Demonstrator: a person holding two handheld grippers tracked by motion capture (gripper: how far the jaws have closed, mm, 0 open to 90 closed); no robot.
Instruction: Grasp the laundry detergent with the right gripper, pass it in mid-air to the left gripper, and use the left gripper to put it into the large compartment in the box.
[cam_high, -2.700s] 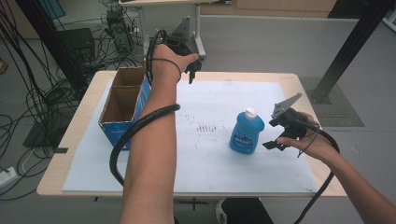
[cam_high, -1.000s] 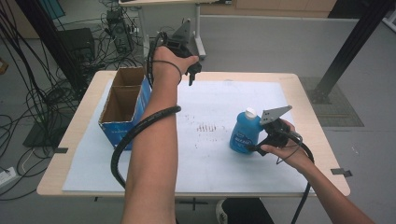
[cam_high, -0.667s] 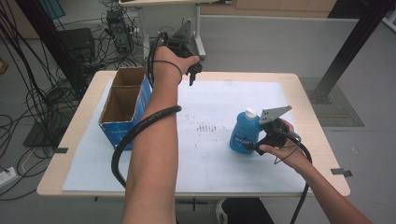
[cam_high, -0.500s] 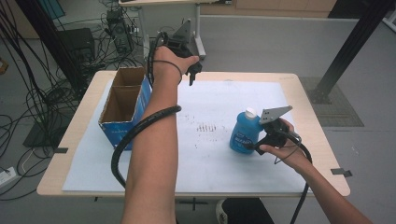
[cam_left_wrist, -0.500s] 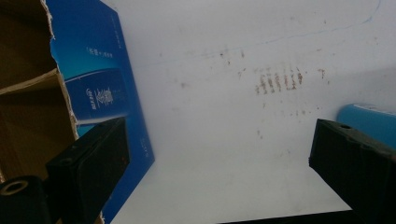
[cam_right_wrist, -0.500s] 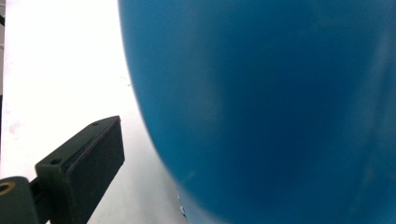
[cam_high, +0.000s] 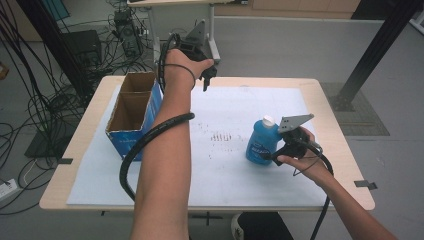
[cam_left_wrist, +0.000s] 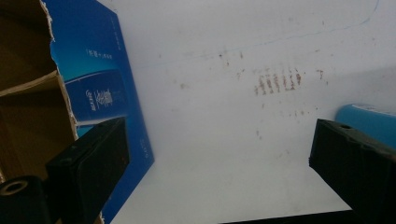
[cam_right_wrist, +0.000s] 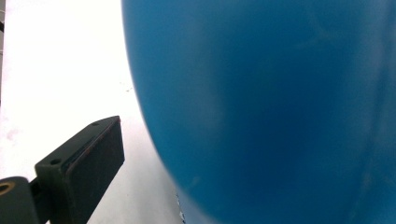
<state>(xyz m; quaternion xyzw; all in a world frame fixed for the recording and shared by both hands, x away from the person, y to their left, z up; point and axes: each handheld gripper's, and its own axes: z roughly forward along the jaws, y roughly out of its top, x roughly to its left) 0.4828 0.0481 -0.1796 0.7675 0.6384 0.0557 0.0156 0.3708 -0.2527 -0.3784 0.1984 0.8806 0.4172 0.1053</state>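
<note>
A blue plastic bottle (cam_high: 261, 142) with a white cap stands upright on the white sheet, right of the middle. My right gripper (cam_high: 272, 155) is at its right side, low down, and open. In the right gripper view the bottle's blue wall (cam_right_wrist: 280, 107) is very close, and one black finger (cam_right_wrist: 86, 161) stands a small gap away from it. My left gripper (cam_high: 206, 80) hangs open in the air over the table's far edge. Its wide-apart jaws (cam_left_wrist: 219, 172) look down on the sheet with nothing between them, the bottle (cam_left_wrist: 369, 119) showing behind the right one.
An open blue cardboard box (cam_high: 132, 117) with two brown compartments stands at the table's left; its blue side (cam_left_wrist: 98, 79) is near the left jaw. A white sheet (cam_high: 225, 110) with a faint reddish smudge (cam_left_wrist: 278, 81) covers the wooden table (cam_high: 340, 135). Cables lie on the floor behind.
My right gripper has come in from the right and lower, up to the bottle's side, and has barely moved in the last second. The left arm has stayed still.
</note>
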